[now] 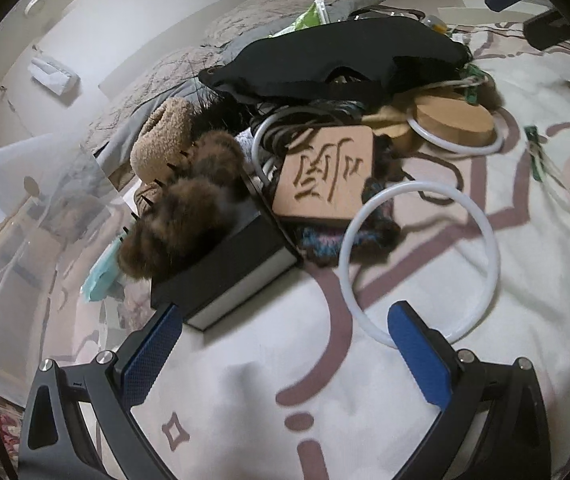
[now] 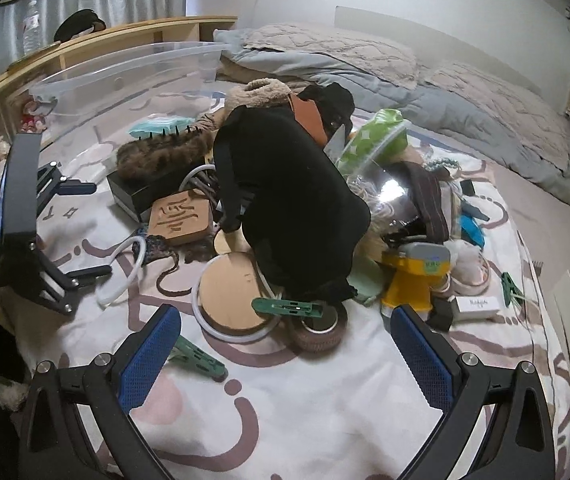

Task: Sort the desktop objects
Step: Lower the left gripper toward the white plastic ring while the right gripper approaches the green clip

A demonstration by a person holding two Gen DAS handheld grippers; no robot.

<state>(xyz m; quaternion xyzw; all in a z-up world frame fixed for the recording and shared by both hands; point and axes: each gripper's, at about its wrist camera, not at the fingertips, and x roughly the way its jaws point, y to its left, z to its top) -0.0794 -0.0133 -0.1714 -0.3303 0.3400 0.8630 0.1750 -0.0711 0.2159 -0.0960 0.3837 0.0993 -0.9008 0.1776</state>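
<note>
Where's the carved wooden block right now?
Left wrist view, centre: carved wooden block lies tilted atop the pile, between the black box and the white ring.

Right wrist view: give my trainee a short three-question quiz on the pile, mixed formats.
1. True or false: the right gripper is shut on a clip.
2. What does the green clip overlap? A) round wooden disc B) yellow tool C) clear bin
3. Fill in: the carved wooden block lies ____ of the black cloth in this view.

Key: 1 false; 2 A; 3 left.
</note>
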